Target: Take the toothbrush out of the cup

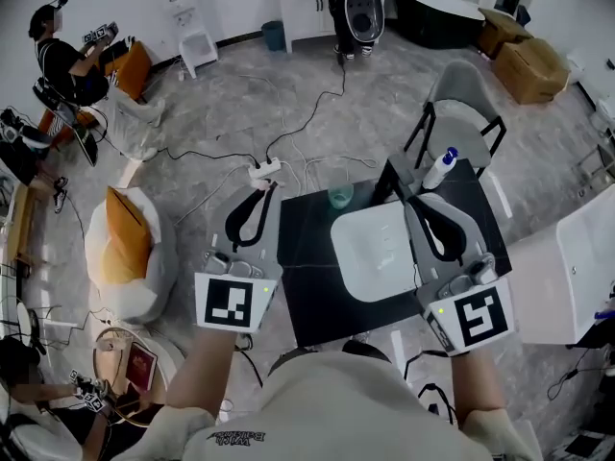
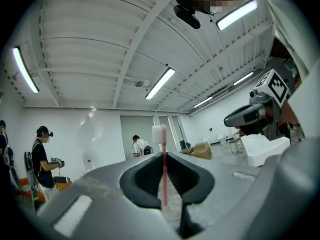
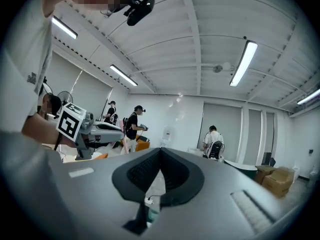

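Left gripper view is showing the left gripper [image 2: 165,156] clenching a pink toothbrush [image 2: 163,176] upright between its pads, with the bristles rising above the jaws. The right gripper [image 3: 160,151] is sitting closed with nothing in it. Head view is placing the green cup [image 1: 340,196] at the far edge of the black table [image 1: 307,301], apart from both grippers, so the extraction is reading as done. The next move is calling for a firm hold while carrying the brush to a resting spot. Bare tabletop is lying left of the white basin [image 1: 375,257]. The left gripper is hanging just outside the table's left edge, with open floor beyond.
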A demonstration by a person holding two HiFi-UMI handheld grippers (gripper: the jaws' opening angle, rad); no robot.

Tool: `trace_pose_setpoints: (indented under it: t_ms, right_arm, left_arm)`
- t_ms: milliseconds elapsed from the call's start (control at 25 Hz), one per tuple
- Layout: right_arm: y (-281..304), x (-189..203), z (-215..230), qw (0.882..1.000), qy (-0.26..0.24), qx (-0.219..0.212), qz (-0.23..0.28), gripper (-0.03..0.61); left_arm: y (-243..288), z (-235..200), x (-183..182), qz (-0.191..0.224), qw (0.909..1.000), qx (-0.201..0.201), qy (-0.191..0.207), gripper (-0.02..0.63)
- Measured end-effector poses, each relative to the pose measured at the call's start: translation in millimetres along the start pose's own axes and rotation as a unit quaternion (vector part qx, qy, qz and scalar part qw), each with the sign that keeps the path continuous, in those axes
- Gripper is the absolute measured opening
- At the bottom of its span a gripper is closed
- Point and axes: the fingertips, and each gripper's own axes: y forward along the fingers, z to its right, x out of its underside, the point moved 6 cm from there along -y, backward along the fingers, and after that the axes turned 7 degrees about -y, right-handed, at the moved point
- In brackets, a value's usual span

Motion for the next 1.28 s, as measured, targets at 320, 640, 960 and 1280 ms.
trace_pose_setpoints:
  t_ms: [320, 640, 960, 1280]
  right_arm:
    - [2.5, 33.5, -25.9, 0.999, 0.002, -0.027, -0.046, 0.003]
    - [2.5, 46.9, -27.3, 0.998, -0.003, -0.032, -0.055, 0.003]
    - [-0.6, 49.4, -23.2, 0.998, 0.003, -0.03, -0.059, 0.003]
    - [-2.1, 53.3, -19.4, 0.998, 0.001, -0.026, -0.065, 0.003]
  left_arm:
    - [-21.1, 1.4, 37.7, -0.033, 0.9991, -0.013, -0.021, 0.025]
    - [-28.0, 9.1, 55.8, -0.053, 0.9982, -0.015, -0.027, 0.026]
    - [-25.4, 9.8, 55.1, -0.058, 0.9979, -0.009, -0.028, 0.025]
    - [-22.6, 10.0, 55.7, -0.056, 0.9984, 0.004, 0.007, 0.025]
